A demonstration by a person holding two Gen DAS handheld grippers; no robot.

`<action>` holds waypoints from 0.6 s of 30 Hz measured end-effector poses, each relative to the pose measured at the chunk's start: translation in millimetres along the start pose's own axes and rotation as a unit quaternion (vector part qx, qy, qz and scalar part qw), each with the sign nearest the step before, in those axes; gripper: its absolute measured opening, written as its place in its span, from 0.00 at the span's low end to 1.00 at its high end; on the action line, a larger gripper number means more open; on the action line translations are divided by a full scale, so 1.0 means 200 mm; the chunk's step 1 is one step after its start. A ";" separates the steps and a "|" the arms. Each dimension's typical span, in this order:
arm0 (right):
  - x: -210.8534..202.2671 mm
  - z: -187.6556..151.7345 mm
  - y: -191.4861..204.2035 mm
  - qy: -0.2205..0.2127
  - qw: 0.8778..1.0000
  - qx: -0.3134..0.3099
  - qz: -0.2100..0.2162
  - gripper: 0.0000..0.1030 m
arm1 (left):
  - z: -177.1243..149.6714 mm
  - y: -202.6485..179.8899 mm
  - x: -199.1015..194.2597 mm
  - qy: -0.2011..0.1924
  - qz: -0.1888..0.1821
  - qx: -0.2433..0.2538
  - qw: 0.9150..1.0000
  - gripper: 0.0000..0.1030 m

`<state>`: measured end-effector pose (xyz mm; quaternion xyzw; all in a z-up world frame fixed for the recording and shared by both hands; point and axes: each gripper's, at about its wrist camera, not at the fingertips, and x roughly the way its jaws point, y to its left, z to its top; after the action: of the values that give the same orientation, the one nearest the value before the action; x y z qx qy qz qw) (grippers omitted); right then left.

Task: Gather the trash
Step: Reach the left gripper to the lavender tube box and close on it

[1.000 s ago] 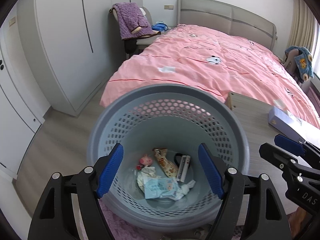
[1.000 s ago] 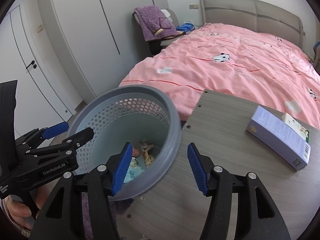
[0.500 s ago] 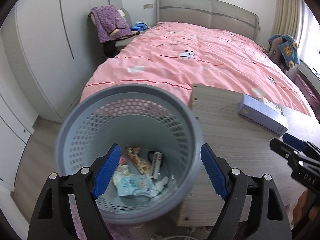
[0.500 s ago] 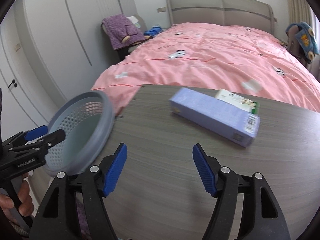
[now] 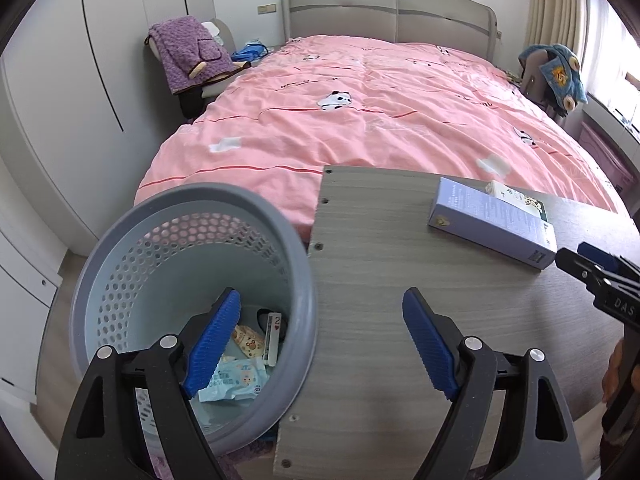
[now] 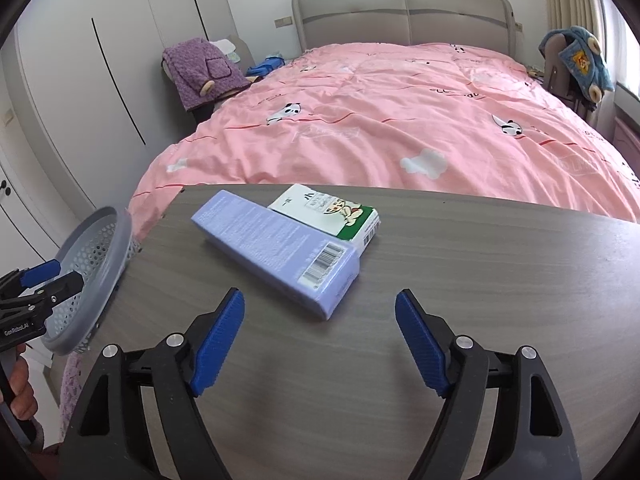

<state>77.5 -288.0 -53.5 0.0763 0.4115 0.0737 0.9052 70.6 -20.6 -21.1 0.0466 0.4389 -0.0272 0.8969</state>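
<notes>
The wide bed under its pink quilt (image 6: 380,120) fills the far half of the room and plays no part here; in front of it the grey wood-grain table (image 6: 480,280) carries what is left to collect, which is likely why both tools point down at its top; off the table's left edge stands the grey perforated plastic waste basket (image 5: 120,264), set low beside the table so that things can be dropped straight in, and it already holds a pale blue wrapper (image 5: 236,380) and other small packets at its bottom; on the table, towards the far side, lies the long lilac cardboard box (image 6: 276,246), flat on its side, with the smaller white-and-green carton (image 6: 332,212) touching its far right flank; the right tongs (image 6: 318,344) sit just near of the lilac box, their jaws opening with nothing between them, seemingly to span its near end; the left tongs (image 5: 322,344) stand wide apart and empty, straddling the basket's rim and the table's left edge.
</notes>
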 end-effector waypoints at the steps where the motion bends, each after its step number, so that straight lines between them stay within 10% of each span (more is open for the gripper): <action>1: 0.01 0.01 -0.01 0.001 1.000 -0.002 0.004 0.76 | 0.01 -0.01 0.01 0.001 0.002 0.002 1.000 0.77; 18: 0.18 0.10 -0.01 0.025 0.998 -0.023 0.056 0.80 | 0.06 -0.05 0.07 0.010 0.013 0.007 1.000 0.78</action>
<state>115.9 -284.2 -67.7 0.0768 0.4276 0.1352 0.8905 88.2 -32.5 -26.0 0.0592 0.4474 -0.0183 0.8922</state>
